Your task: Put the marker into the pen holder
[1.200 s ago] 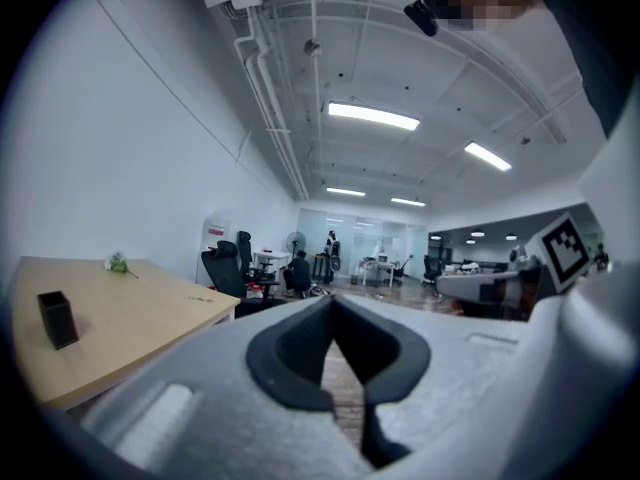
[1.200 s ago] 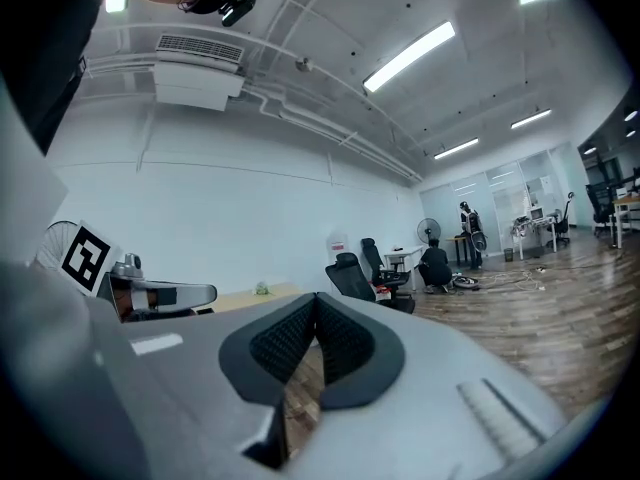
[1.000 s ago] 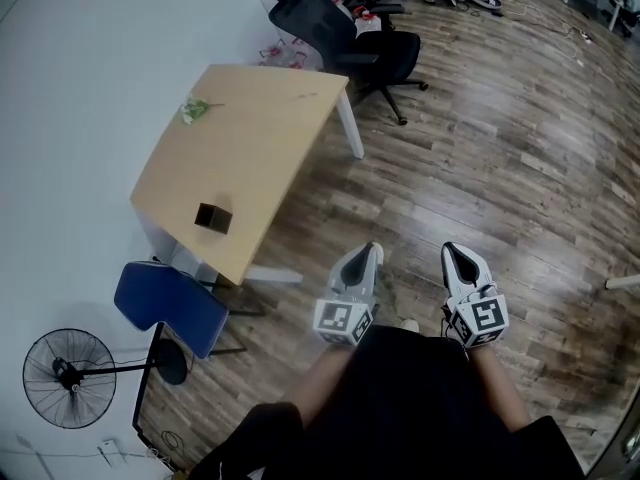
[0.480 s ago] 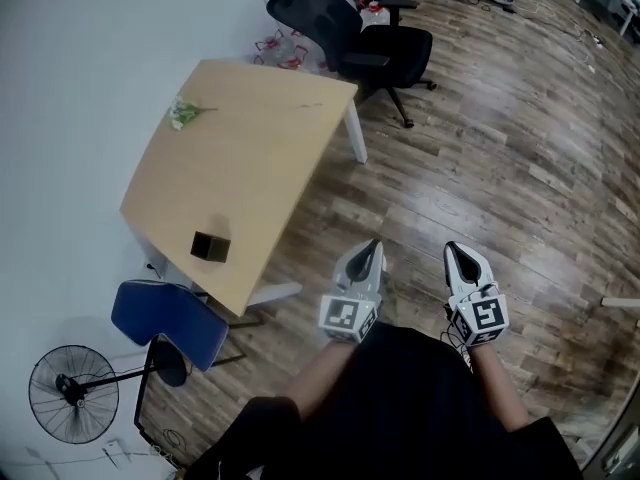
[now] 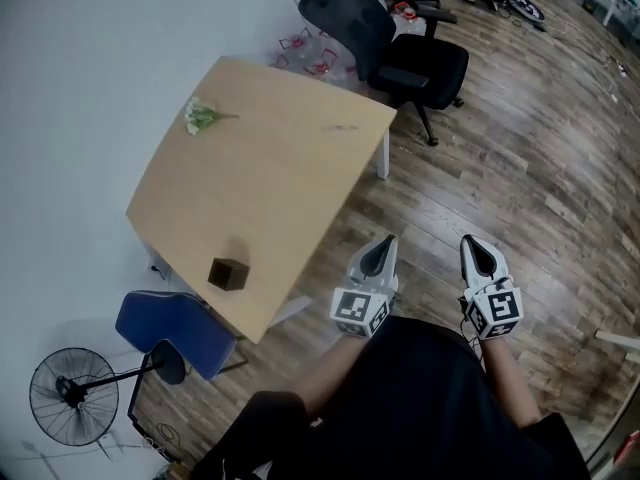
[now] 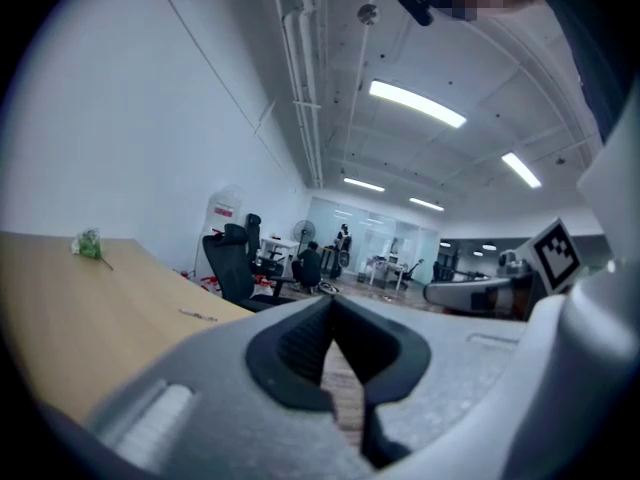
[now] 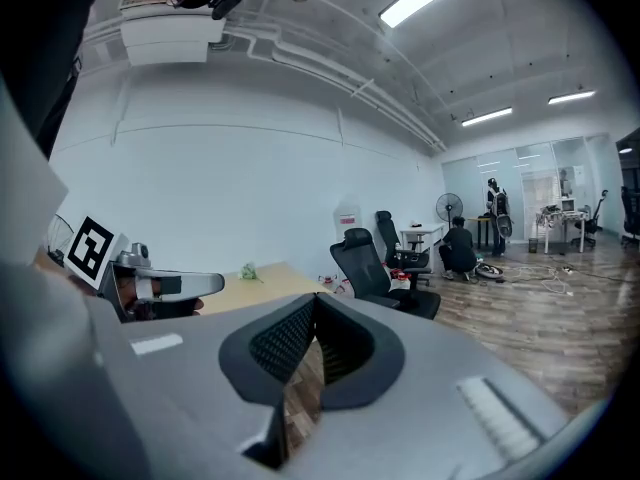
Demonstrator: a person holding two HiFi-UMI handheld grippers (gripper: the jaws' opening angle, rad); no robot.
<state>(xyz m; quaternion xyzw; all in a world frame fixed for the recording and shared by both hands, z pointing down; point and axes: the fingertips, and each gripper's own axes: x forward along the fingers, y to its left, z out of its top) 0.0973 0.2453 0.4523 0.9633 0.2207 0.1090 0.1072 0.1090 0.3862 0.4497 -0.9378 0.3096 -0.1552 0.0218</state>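
Your view has swung, bringing the surface (image 5: 260, 188) nearer your hands. Your left gripper (image 5: 381, 246) and right gripper (image 5: 478, 244) hang over the floor (image 5: 520, 148), jaws pressed together, empty. The marker (image 5: 340, 126) lies near the surface's corner by the black chair (image 5: 400, 48); the pen holder (image 5: 228, 273) stands near the opposite edge.

Left tongs (image 6: 329, 302), tips together and empty, beside a wooden table (image 6: 60, 313).

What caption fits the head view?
Left gripper and right gripper, both shut, beside a light wooden table bearing a small dark box.
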